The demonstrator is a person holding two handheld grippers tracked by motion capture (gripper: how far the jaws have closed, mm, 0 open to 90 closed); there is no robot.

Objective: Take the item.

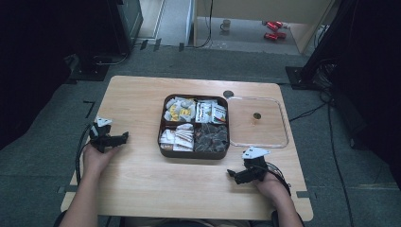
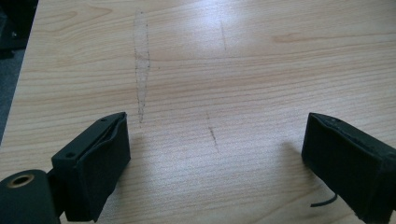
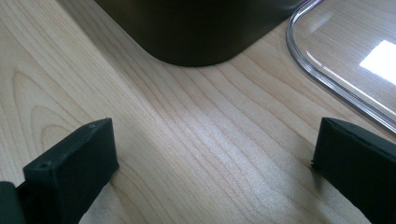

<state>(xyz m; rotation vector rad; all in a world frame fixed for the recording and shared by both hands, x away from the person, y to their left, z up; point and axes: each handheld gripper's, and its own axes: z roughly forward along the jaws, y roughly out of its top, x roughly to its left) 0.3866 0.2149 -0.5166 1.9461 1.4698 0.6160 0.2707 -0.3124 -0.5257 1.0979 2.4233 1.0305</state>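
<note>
Left claw [image 1: 124, 136] and right claw [image 1: 230, 173] both gape wide, empty, resting on the tabletop [image 1: 142, 175]. Filled snack box [image 1: 194, 152] sits mid-table, clear lid [image 1: 283, 142] off, just beside it; closing it looks not yet started.

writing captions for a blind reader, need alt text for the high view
A dark brown square four-compartment tray of snack packets sits mid-way on a light wooden table, with a clear plastic lid lying flat just right of it. A person's hands rest open black grippers, the left gripper and right gripper, on the table.
</note>
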